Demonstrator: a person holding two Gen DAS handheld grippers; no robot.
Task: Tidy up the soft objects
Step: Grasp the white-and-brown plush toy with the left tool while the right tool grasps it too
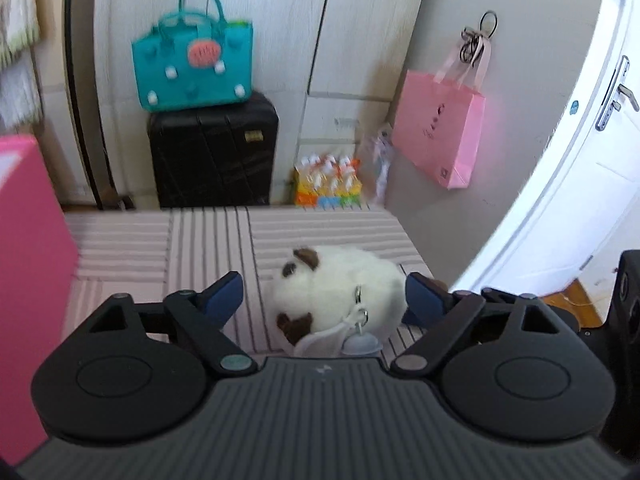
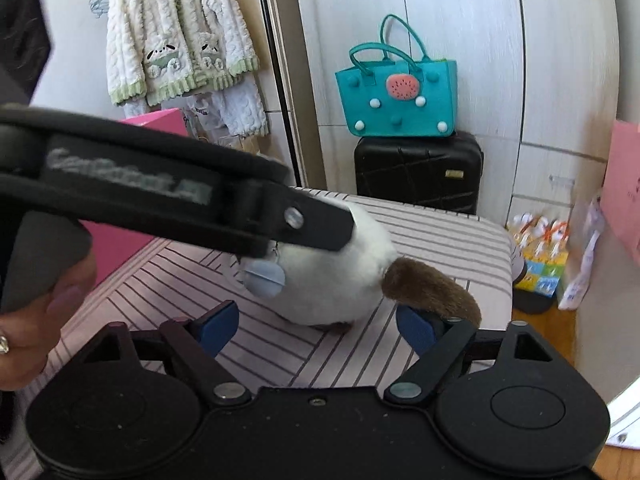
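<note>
So, going left to right: there's a pink box (image 1: 28, 280) at the left edge of the striped cushion (image 1: 160, 240). The left hand-held gripper (image 1: 324, 294) has its blue fingers (image 1: 224, 292) spread wide on either side of the plush toy (image 1: 340, 292), right finger touching the fur, left one a bit off. The toy is a white fluffy thing with brown patches, lying on the cushion, with a pale blue charm (image 1: 360, 344) clipped on.

From the right wrist view, the right hand-held gripper (image 2: 320, 324) is also spread apart, sitting just beside the toy, whose brown tail (image 2: 432, 286) drapes over the right finger. Behind, a teal bag (image 2: 396, 96) sits on a black suitcase (image 2: 420, 168), and a pink paper bag (image 1: 440, 136) hangs on the wall.
</note>
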